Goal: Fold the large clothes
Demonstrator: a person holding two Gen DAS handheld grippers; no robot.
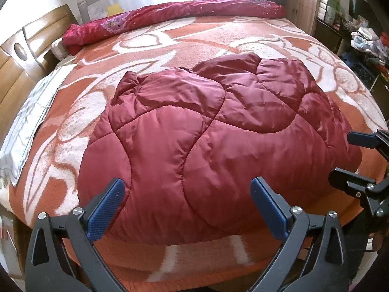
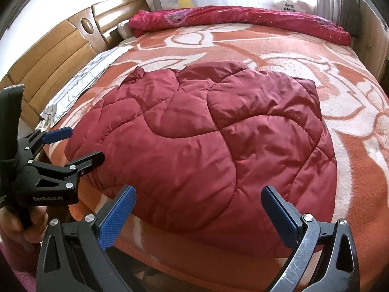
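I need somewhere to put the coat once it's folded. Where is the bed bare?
Bare blanket lies right of the maroon quilted coat, and in a band between it and the rolled red quilt. The left edge is tighter, with a grey cloth there.

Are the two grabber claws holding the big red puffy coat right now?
No. The left gripper and the right gripper are both open above the near edge of the red quilted coat, holding nothing.
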